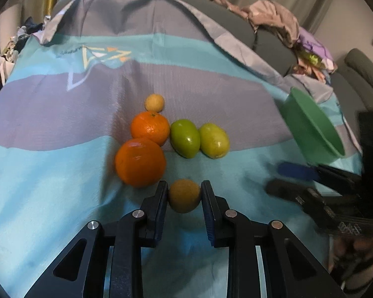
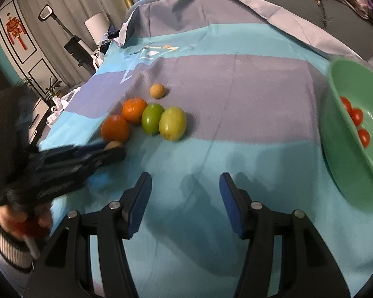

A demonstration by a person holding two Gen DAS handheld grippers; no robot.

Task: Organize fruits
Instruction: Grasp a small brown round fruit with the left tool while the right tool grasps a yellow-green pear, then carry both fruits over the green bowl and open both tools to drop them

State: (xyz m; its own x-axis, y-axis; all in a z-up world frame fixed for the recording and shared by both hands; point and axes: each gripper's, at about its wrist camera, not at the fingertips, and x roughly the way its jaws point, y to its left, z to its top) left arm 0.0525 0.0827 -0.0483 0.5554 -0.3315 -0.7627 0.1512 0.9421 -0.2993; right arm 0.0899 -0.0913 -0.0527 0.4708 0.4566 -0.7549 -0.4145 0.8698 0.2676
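No legible text is found. A small printed line beside the triangle logo point(image 1: 104, 55) on the striped cloth point(image 1: 49, 173), far ahead of the fingers, is too blurred. White lettering on the gripper bodies is unreadable in both views.

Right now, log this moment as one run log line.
left gripper: shut on small brown fruit | right gripper: open, empty | green bowl: holds red tomatoes

A cloth point(image 1: 62, 173) banded in teal and grey-purple covers the surface. On it lie two oranges point(image 1: 140, 162) touching, two green fruits point(image 1: 185, 137) side by side, a small tan fruit point(image 1: 154, 102) behind them and another point(image 1: 184, 195) in front. A green bowl point(image 2: 340, 149) sits well to the right.
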